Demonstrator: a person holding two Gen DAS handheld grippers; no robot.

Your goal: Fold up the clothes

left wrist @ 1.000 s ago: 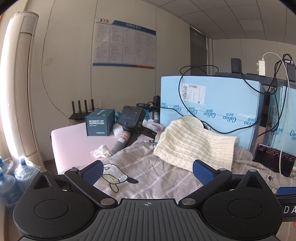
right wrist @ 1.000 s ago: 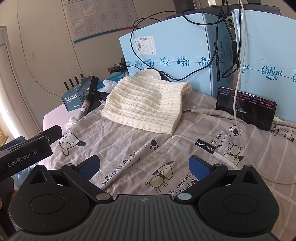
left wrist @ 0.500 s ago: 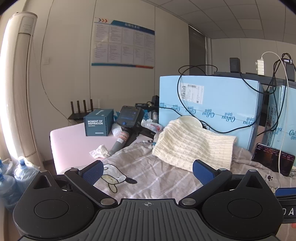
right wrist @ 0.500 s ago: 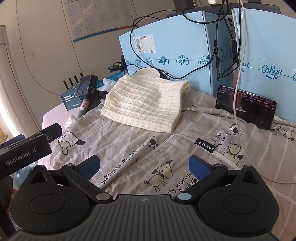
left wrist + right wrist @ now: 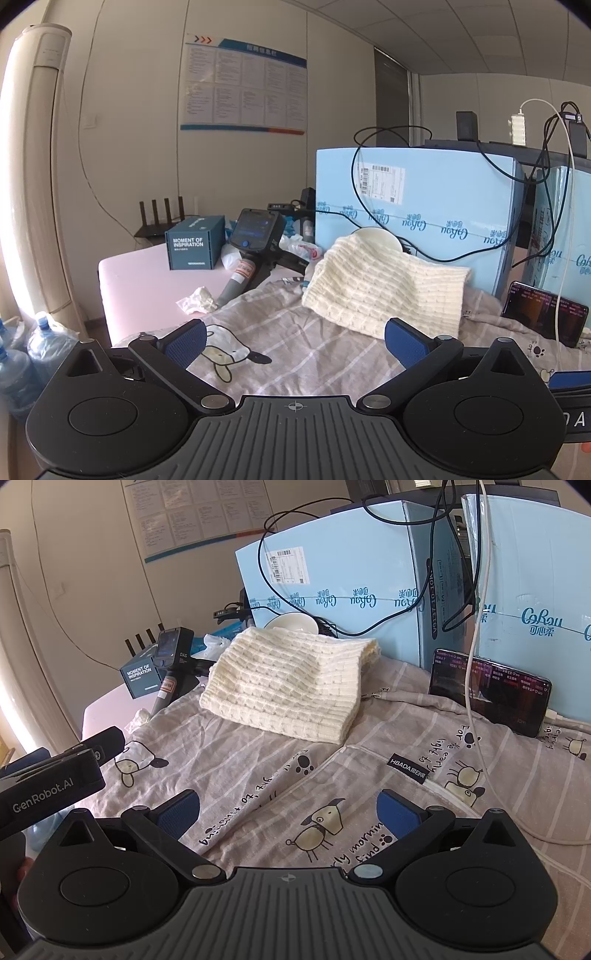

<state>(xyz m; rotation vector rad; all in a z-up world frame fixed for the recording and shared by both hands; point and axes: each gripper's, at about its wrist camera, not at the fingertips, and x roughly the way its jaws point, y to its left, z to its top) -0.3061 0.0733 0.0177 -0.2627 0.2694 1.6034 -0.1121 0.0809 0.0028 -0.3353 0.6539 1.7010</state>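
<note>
Both grippers hover above the near edge of the bed, empty. The left gripper (image 5: pixel 293 338) has its blue-padded fingers spread wide apart with nothing between them. The right gripper (image 5: pixel 288 810) is likewise spread apart and holds nothing; in its view the left unit's black body appears at the left margin, so the two tools sit side by side.

Directly beneath them lies the bed cover (image 5: pixel 258 760), a thin grey woven cotton with pale stripes, cartoon dog prints and a black brand label. It is slightly rumpled, with a raised seam running diagonally away from the right gripper.

The garment to be handled, a cream knit sweater (image 5: pixel 291 688), rests on the cover ahead of both grippers, toward the far edge of the bed. It is already doubled into a rough rectangle, thick, soft and ribbed in a waffle-like pattern. Its long axis runs approximately left to right across both views, with the layered open edges at the right end. It lies near the centreline of the right gripper and right of centre for the left gripper; judged from this, the right gripper has the more direct reach.

Beyond the sweater, a white bowl (image 5: pixel 293 623) and light blue cartons (image 5: pixel 351 565) stand at the far edge. A phone (image 5: pixel 487 692) leans at the far right.
</note>
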